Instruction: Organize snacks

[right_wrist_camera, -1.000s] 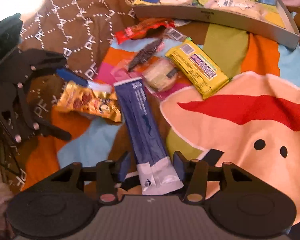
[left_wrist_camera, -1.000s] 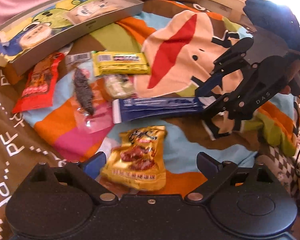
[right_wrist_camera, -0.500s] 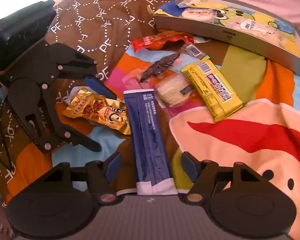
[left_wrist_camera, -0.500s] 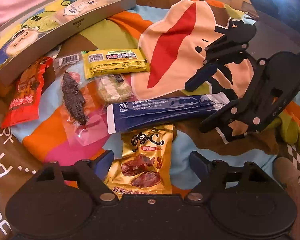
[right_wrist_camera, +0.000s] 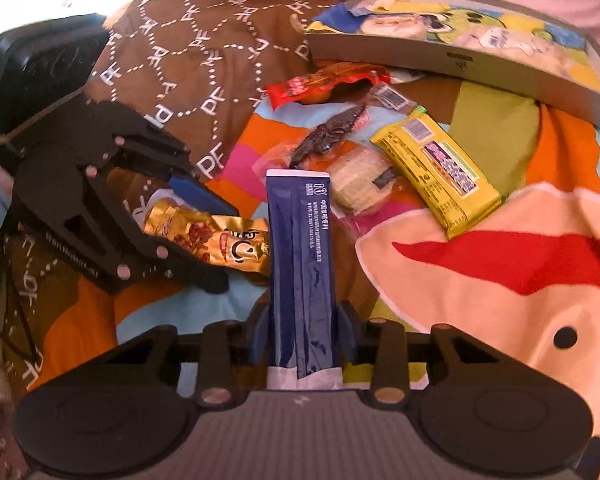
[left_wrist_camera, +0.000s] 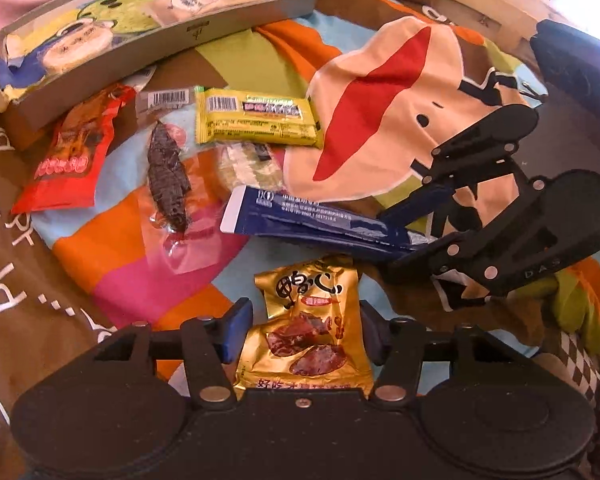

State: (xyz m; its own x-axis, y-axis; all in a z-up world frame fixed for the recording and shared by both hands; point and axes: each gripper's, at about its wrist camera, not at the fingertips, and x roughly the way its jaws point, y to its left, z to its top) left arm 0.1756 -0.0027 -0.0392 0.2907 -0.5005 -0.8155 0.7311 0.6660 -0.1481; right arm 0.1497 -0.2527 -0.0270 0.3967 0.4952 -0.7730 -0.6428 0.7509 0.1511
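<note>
Both claws have just closed in on a packet each. The right claw (right_wrist_camera: 303,338) now pinches the blue packet (right_wrist_camera: 300,248), its far end raised off the blanket (right_wrist_camera: 480,280). The left claw (left_wrist_camera: 306,330) stands narrow around the gold packet (left_wrist_camera: 308,332); firm grip unclear. Next, I judge, both go to the tray (left_wrist_camera: 204,36).

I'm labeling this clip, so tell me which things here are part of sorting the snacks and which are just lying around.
Part of the job:
- blue packet, right claw shut on it
- gold packet, between the left claw's fingers
- yellow bar
- red packet
- dried fish pack
- clear-wrapped cake
- cartoon box

Lying about:
- patterned blanket
</note>
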